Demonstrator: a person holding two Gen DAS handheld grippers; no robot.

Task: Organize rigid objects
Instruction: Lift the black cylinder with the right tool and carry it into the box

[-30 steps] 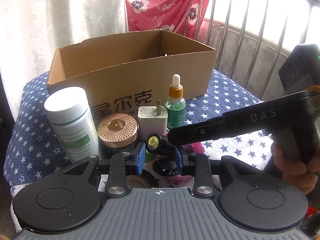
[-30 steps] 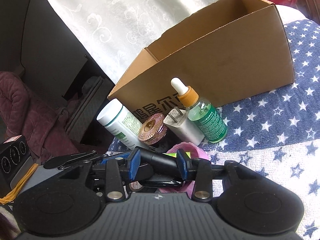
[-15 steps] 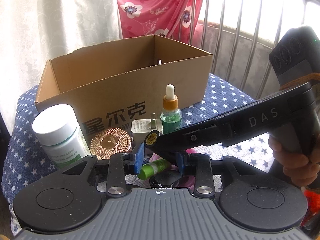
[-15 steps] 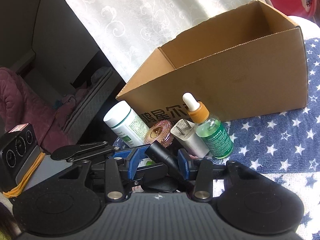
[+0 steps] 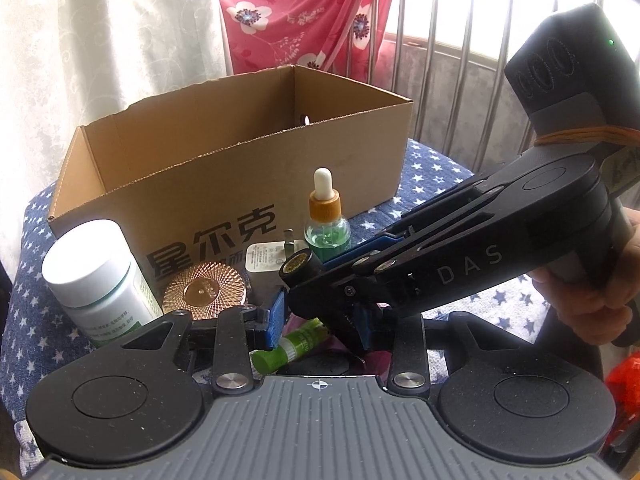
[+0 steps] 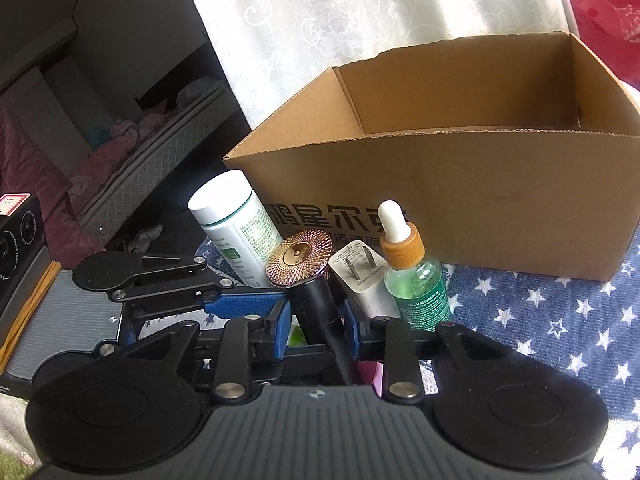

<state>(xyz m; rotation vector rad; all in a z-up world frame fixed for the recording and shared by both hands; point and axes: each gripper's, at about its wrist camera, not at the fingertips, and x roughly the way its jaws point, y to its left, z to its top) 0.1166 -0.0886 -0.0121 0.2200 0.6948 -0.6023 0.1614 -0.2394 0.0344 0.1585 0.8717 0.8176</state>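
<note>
An open cardboard box (image 5: 256, 176) (image 6: 500, 208) stands on the star-print cloth. In front of it stand a white bottle (image 5: 96, 276) (image 6: 236, 224), a rose-gold round lid (image 5: 204, 290) (image 6: 300, 254), a white plug adapter (image 5: 266, 258) (image 6: 360, 276) and a green dropper bottle (image 5: 326, 220) (image 6: 416, 272). My right gripper (image 6: 316, 320) is shut on a black cylinder (image 6: 318, 304) (image 5: 300, 270), lifted above the cloth. My left gripper (image 5: 320, 320) is open just below it, over a green tube (image 5: 288, 346).
A white curtain (image 6: 360, 20) hangs behind the box, a red floral cloth (image 5: 304, 12) and window bars (image 5: 460, 60) to the back right. A pink object (image 5: 376, 360) lies under the grippers. A mattress (image 6: 152, 168) lies in the dark space to the left.
My right gripper has lifted the black cylinder up and toward the box. Both grippers have risen, so the box interior shows more and the green tube is uncovered.
</note>
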